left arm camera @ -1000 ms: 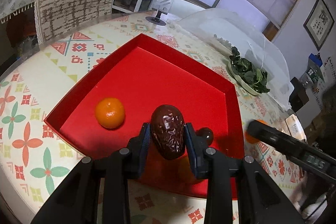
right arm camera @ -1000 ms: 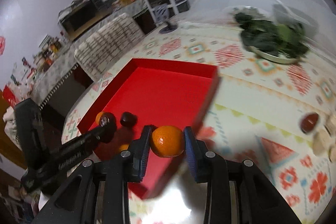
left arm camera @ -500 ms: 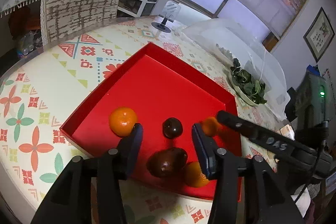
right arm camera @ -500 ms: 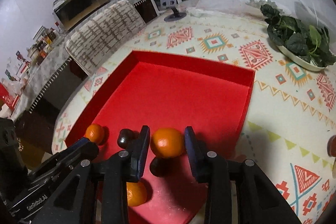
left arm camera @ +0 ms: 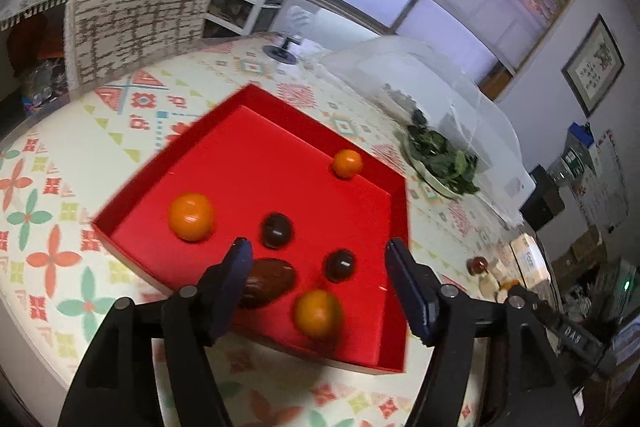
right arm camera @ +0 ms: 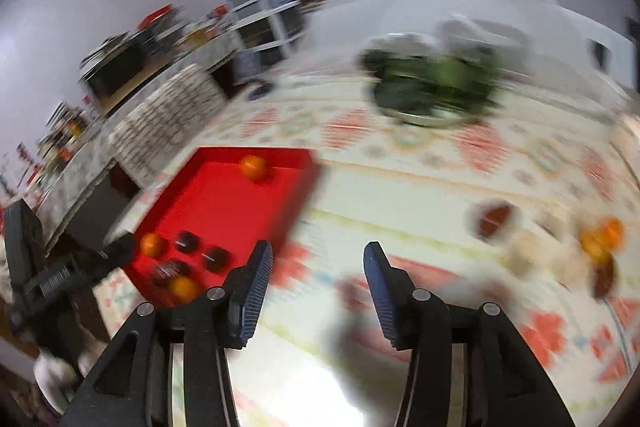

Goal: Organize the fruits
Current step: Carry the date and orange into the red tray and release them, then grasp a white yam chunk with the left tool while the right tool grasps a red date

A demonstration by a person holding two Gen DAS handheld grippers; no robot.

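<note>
A red tray [left arm camera: 280, 115] lies on the patterned table. In it are three oranges, one at the left [left arm camera: 190, 216], one at the far corner [left arm camera: 347, 163] and one near the front [left arm camera: 318, 311], two dark round fruits [left arm camera: 276, 230] [left arm camera: 340, 265] and a wrinkled brown date [left arm camera: 268, 282]. My left gripper [left arm camera: 319, 267] is open and empty above the tray's near edge. My right gripper [right arm camera: 318, 271] is open and empty over the table to the right of the tray [right arm camera: 224, 203]. More fruits [right arm camera: 600, 239] lie at the right of the blurred right wrist view.
A plate of green leaves [left arm camera: 442, 157] stands beyond the tray under a clear cover [left arm camera: 420, 75]. A patterned chair [left arm camera: 136, 23] stands at the table's far left. Boxes and small items [left arm camera: 528, 259] sit at the right edge.
My left gripper let go of the brown date into the tray, opened wide and drew back. My right gripper released its orange, which lies at the tray's far corner, and swung right.
</note>
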